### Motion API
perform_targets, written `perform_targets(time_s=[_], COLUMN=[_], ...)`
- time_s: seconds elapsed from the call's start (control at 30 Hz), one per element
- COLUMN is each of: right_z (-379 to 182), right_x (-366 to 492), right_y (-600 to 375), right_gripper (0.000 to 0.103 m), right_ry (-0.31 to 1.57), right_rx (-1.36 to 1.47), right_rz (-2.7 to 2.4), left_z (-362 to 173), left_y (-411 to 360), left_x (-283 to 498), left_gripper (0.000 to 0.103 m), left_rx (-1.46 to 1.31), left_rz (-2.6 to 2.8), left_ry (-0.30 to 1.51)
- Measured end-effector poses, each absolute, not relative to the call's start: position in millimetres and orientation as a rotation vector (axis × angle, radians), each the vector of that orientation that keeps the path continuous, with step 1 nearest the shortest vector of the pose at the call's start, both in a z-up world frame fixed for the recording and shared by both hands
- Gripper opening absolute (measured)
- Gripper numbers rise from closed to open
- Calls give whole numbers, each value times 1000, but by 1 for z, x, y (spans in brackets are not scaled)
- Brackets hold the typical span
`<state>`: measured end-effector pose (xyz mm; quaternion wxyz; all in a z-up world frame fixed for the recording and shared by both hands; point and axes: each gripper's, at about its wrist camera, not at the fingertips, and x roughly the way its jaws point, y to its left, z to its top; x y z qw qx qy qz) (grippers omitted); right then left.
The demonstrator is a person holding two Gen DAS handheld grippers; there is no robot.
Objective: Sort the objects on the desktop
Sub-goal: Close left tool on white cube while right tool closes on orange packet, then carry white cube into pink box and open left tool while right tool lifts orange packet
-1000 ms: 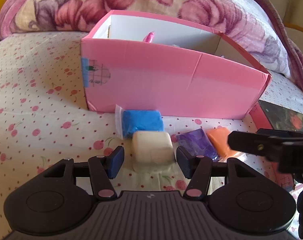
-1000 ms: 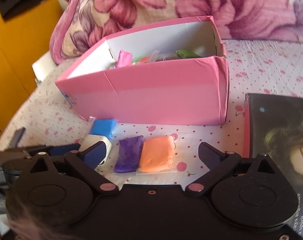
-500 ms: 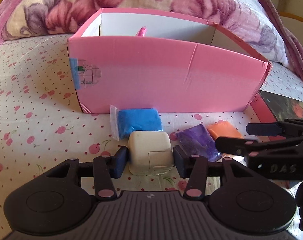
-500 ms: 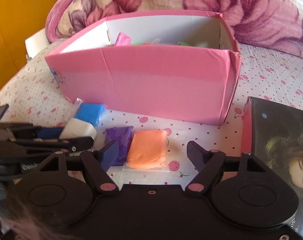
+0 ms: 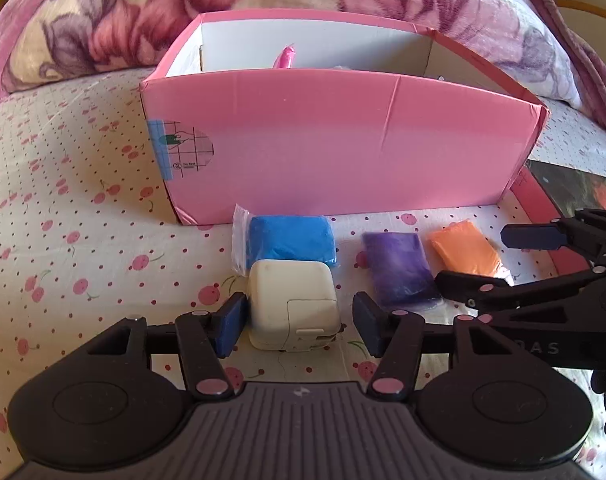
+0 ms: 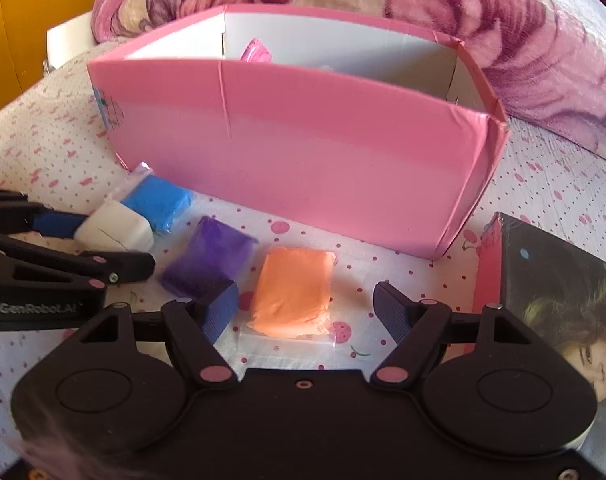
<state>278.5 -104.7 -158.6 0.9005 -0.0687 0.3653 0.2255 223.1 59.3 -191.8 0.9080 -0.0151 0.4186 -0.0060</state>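
Nearest you, your left tool (image 5: 299, 322) sits low on the bed (image 5: 63, 216), fingers apart around the white charger (image 5: 293, 304), one pad touching its side. Your right tool (image 6: 307, 306) hovers level, fingers apart over the orange clay packet (image 6: 293, 292), the purple packet (image 6: 211, 260) just beside it. The blue packet (image 5: 291, 240) touches the charger's far edge; closing could drag it along. Beyond stands the pink box (image 5: 335, 148), some items inside.

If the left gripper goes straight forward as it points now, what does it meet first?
The left gripper already has the white charger block between its open fingers, so it meets that first. Right behind lies the blue clay packet, then probably the pink box.
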Motion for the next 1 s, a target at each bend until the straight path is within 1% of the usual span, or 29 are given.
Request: perform_targets(time_s=[0.1,0.33,0.43,0.5,0.53,0.6,1.0], right_z=[-160,-165,-163,-162,-162,-160,-140], right_x=[277,273,275,276,276,277,271], right_y=[-103,-99,-87,-85,-87,-91,-119], right_gripper=[76,70,60,46,44,43,42], right_ry=[745,720,713,723,729,740,738], right_rx=[-168,-229,-250,-236,-226,-205,-88], right_rz=[467,468,475,499,506,516,533], left_z=[-193,-196,-197,-198,-198,-196,-187], left_y=[59,58,57,57,57,56,60], left_x=[223,223,223,223,222,222,216], left_gripper=[56,56,56,56,56,48,47], left_rx=[-19,-5,-1,5,7,6,-56], left_rz=[-7,-12,-12,-16,-20,-27,-24], left_ry=[861,866,864,860,859,858,869])
